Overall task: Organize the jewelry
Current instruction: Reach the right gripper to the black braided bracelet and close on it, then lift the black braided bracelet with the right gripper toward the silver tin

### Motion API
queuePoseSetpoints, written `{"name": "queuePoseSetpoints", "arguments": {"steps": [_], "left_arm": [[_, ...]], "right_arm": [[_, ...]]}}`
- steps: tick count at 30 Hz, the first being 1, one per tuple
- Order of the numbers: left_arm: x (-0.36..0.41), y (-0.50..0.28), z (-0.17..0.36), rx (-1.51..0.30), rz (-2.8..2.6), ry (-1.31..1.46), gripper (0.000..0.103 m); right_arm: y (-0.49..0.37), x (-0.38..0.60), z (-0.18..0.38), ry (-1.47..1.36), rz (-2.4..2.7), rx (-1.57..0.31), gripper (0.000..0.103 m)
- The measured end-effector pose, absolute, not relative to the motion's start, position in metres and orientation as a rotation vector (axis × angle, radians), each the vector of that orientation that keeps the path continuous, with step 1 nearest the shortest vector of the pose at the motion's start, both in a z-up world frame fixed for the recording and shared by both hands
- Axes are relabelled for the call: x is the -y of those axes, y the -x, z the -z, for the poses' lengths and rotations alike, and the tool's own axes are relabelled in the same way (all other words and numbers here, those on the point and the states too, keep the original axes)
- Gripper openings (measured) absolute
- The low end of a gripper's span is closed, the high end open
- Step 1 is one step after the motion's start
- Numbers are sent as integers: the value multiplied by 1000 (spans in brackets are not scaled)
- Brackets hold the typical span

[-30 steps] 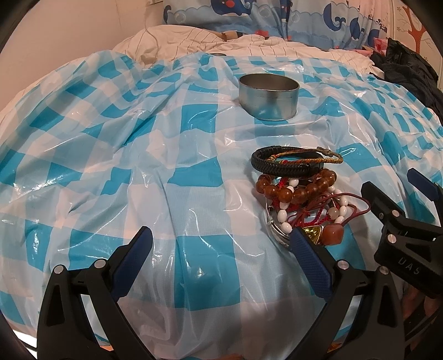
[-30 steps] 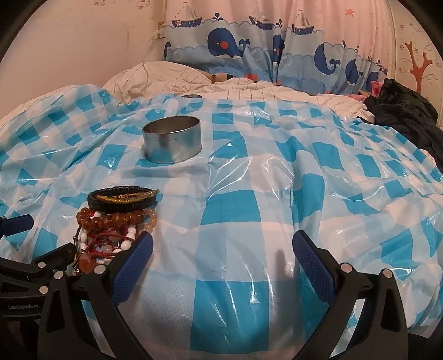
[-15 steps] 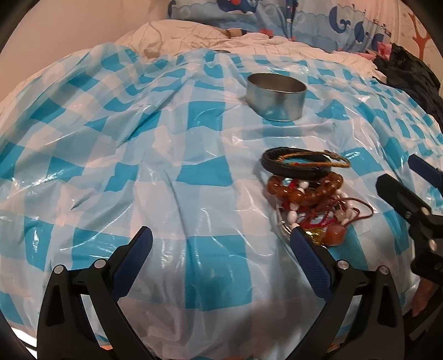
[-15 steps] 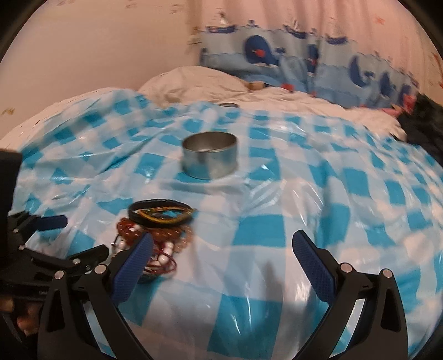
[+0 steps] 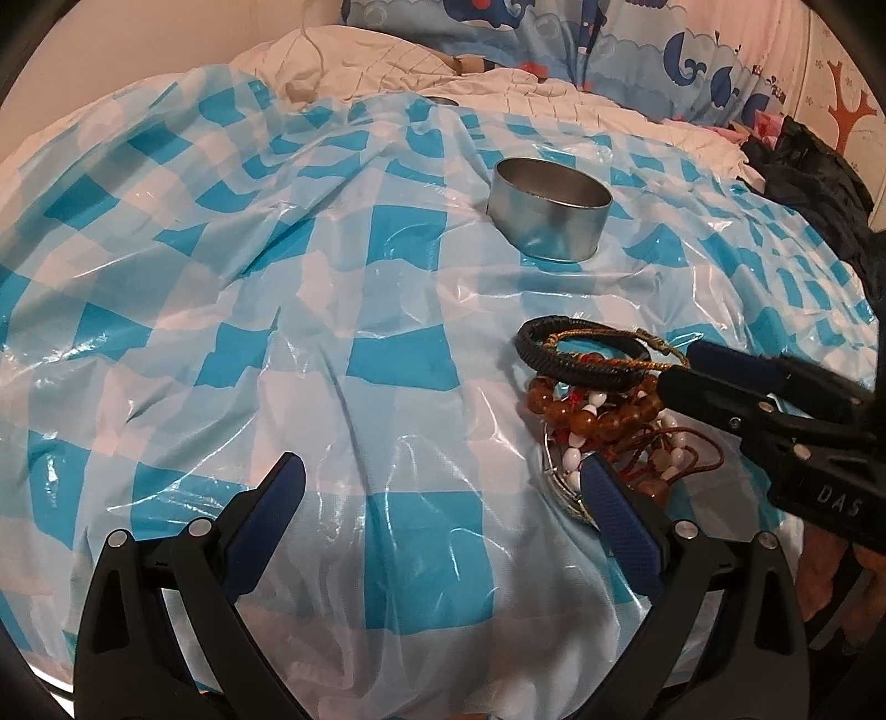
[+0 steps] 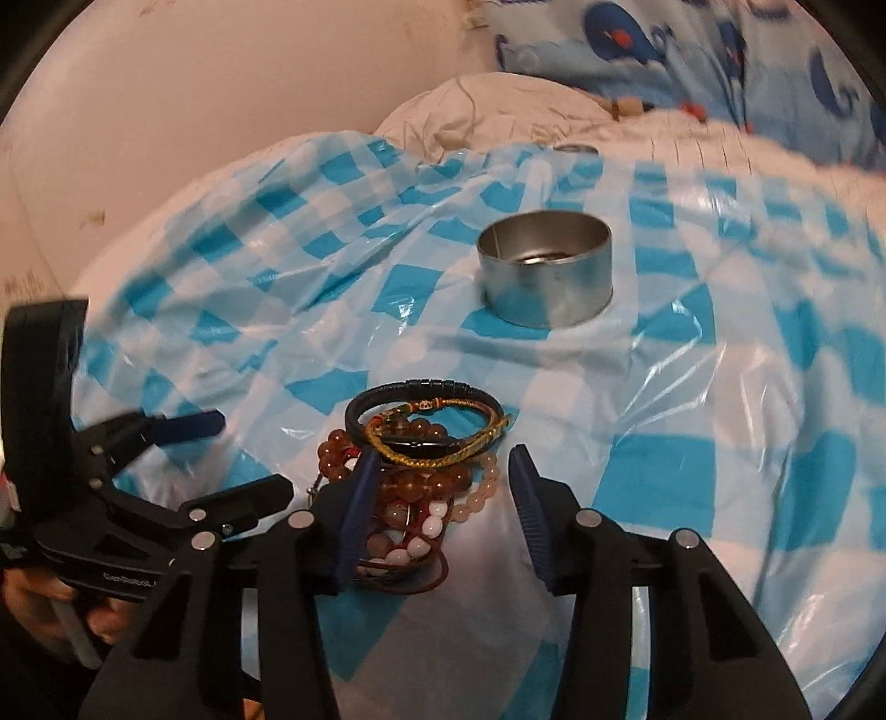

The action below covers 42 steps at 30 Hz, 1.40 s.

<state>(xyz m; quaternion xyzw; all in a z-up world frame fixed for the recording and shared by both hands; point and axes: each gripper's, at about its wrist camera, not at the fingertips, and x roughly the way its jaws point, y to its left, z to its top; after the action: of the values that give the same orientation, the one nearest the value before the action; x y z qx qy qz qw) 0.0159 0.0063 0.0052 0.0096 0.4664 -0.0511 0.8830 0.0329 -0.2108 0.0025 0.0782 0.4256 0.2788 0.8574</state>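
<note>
A heap of jewelry lies on the blue-checked plastic sheet: a black braided bracelet (image 5: 581, 354) with a gold cord bracelet (image 6: 443, 448) on top, amber bead bracelets (image 5: 587, 421) and red-corded white beads (image 6: 410, 543) below. A round metal tin (image 5: 548, 207) stands open behind it, also in the right wrist view (image 6: 545, 274). My right gripper (image 6: 440, 471) is partly open with its fingers on either side of the near part of the heap; I cannot tell if they touch it. It shows in the left wrist view (image 5: 678, 365). My left gripper (image 5: 437, 482) is open and empty, just left of the heap.
The sheet (image 5: 277, 310) covers a bed and is wrinkled. White bedding (image 5: 387, 61) and a whale-print pillow (image 5: 609, 39) lie behind. Dark clothing (image 5: 814, 177) sits at the far right. A wall (image 6: 221, 99) runs along the left.
My right gripper has swung left and forward onto the jewelry heap and its jaws have narrowed. My left gripper has shifted only slightly.
</note>
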Motion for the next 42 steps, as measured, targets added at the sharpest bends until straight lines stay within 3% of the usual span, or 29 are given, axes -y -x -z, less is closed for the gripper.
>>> {"name": "queuePoseSetpoints", "arguments": {"steps": [11,13,16,20,25,31,42], "left_arm": [[-2,-16,-7,-972,148,3,95],[0,-15,-7,-969,148,-5,95],[0,-15,-8,-963,151,-6,95],[0,-21,-11,-956,165,7,95],[2,-36,-12,-964,216,48,95],[16,-62,-10,-971,301,84,87],[28,-86,-6,-986,268,119,86]], "right_arm": [[-49,226,9,-412,-660,-968,48],[-51,225,10,-421,-662,-969,41],[-51,222,9,-398,-666,-959,20],[-51,225,8,-380,-641,-934,13],[-47,237,-1,-369,-591,-876,11],[-46,245,-3,-345,-543,-859,11],[-52,255,6,-362,-483,-895,11]]}}
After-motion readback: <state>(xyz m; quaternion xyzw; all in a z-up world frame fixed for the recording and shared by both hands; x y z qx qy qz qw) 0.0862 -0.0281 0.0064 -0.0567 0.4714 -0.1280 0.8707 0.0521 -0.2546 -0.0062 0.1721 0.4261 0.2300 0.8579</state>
